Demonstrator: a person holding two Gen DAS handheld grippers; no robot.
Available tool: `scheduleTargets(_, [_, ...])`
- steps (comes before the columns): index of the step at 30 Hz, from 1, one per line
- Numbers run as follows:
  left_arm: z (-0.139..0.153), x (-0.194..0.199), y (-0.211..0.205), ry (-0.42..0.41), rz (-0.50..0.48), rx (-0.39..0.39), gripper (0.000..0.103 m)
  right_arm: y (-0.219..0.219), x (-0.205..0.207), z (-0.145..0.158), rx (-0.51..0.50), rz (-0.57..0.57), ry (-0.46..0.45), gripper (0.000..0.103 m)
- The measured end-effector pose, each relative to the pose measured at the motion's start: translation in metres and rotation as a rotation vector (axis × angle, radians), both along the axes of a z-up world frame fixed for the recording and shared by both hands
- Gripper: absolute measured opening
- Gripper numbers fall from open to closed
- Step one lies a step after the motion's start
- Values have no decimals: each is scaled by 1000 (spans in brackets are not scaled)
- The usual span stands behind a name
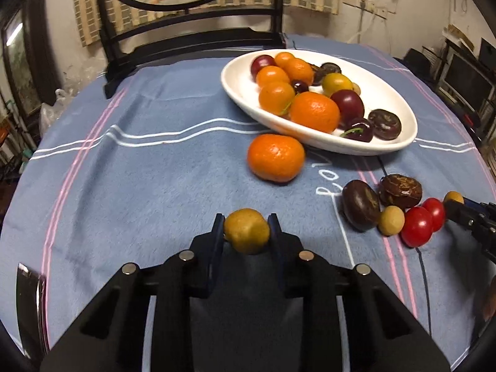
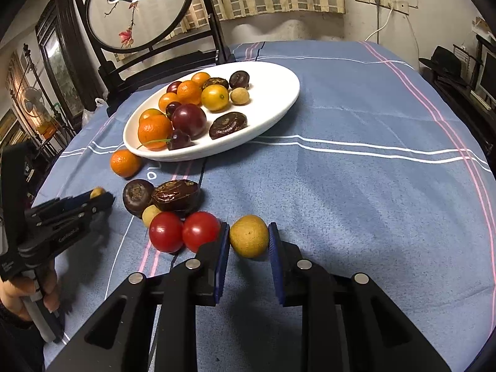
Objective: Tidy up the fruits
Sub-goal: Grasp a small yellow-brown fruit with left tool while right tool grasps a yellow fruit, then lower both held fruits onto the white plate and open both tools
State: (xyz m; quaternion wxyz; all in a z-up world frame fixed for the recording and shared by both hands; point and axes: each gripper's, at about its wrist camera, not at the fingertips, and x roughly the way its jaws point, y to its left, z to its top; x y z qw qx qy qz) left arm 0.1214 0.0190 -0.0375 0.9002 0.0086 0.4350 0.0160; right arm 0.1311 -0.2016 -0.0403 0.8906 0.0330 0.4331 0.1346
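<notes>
Each hand has a small tan longan pinched and ready to carry. The left gripper (image 1: 246, 221) has its jaws clenched on one longan (image 1: 247, 230) low over the blue-clothed desk (image 1: 155, 170); the right gripper (image 2: 249, 232) grasps another longan (image 2: 249, 240) just beside two cherry tomatoes (image 2: 183, 231). Lifting straight up first should keep the tomatoes from being nudged. Each should then travel to a bare patch of the white plate (image 2: 272, 93), clear the loose tangerine (image 1: 275, 158), and be released low so nothing rolls.

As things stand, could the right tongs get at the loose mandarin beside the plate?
Probably not now: the right tongs are shut on a yellow-brown fruit, and two cherry tomatoes and dark fruits lie between them and the mandarin.
</notes>
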Motion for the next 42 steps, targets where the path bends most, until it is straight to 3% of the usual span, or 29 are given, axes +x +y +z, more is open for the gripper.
scheduleTargets(3, [8, -7, -3, -16, -10, 5, 27, 0, -3, 5, 15, 4, -19, 25])
scheduleTargets(6, [25, -10, -3, -21, -39, -63, 27, 3, -9, 16, 46, 19, -49, 25])
scheduleTargets(9, [41, -5, -9, -39, -75, -72, 27, 9, -12, 32, 85, 56, -80, 25])
scheduleTargets(16, [68, 53, -22, -40, -109, -124, 27, 33, 24, 61, 45, 103, -128, 25])
scheduleTargets(22, [58, 112, -24, 6, -60, -129, 27, 47, 75, 50, 36, 96, -89, 25])
scheduleTargets(27, [46, 136, -28, 10, -43, -119, 29, 53, 104, 35, 45, 82, -61, 25])
scheduleTargets(29, [44, 141, -31, 8, -44, -106, 44, 50, 113, 31, 82, 65, -50, 27])
scheduleTargets(30, [44, 143, -32, 12, -40, -108, 58, 47, 116, 30, 114, 57, -48, 41])
scheduleTargets(31, [46, 143, -32, 3, -27, -110, 62, 43, 117, 30, 144, 41, -46, 50])
scheduleTargets(32, [48, 141, -31, -16, -19, -111, 62, 36, 116, 31, 174, 10, -56, 58])
scheduleTargets(37, [58, 123, -25, -46, -8, -102, 72, 21, 102, 35, 184, -1, -64, 62])
scheduleTargets(40, [62, 103, -18, -58, -9, -121, 73, 13, 90, 32, 155, 1, -52, 66])
scheduleTargets(42, [59, 86, -11, -87, 18, -92, 73, 8, 79, 28, 119, -8, -47, 66])
